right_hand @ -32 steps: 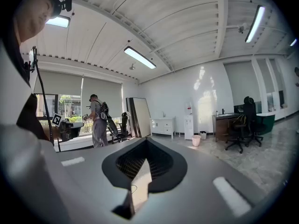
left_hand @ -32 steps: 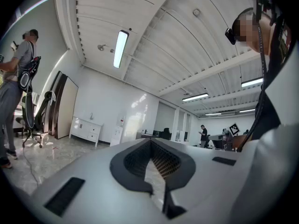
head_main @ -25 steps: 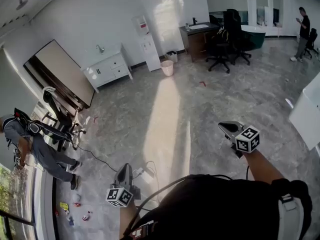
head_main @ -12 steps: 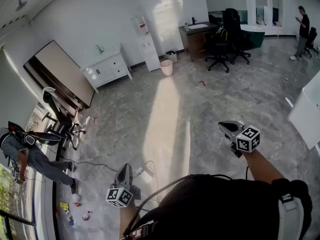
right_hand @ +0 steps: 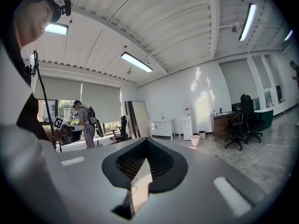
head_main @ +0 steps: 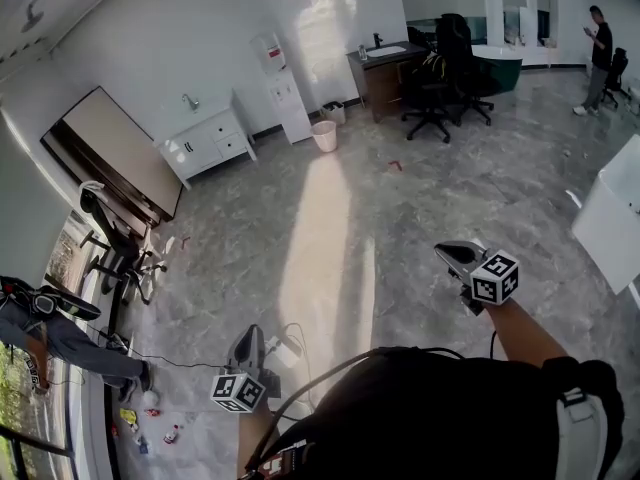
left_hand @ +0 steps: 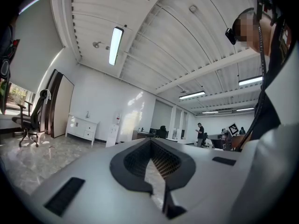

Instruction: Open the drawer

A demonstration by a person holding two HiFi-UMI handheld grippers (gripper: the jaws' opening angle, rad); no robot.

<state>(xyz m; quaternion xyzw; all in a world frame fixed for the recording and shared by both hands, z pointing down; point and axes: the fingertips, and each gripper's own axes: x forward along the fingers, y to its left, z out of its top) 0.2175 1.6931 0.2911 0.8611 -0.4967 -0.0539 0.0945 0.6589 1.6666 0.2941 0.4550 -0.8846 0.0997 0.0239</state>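
Observation:
A white cabinet with drawers (head_main: pixel 207 140) stands against the far wall, well across the floor from me; its drawers look closed. It also shows small in the left gripper view as the cabinet (left_hand: pixel 82 127) and in the right gripper view as the cabinet (right_hand: pixel 162 128). My left gripper (head_main: pixel 249 334) is held low at my left, shut and empty. My right gripper (head_main: pixel 452 252) is out in front at my right, also shut with nothing in it. Both point level across the room, and neither touches anything.
A large board (head_main: pixel 108 158) leans on the wall left of the cabinet. A water dispenser (head_main: pixel 285 93) and pink bin (head_main: pixel 324 135) stand to its right. Office chairs (head_main: pixel 440 73) crowd a dark desk (head_main: pixel 382 68). A person (head_main: pixel 45 333) bends at far left; cables (head_main: pixel 285 350) lie near my feet.
The room has slid slightly in all views as I move forward. The person at the left has walked further toward the lower left edge. Both grippers keep their pose and stay shut.

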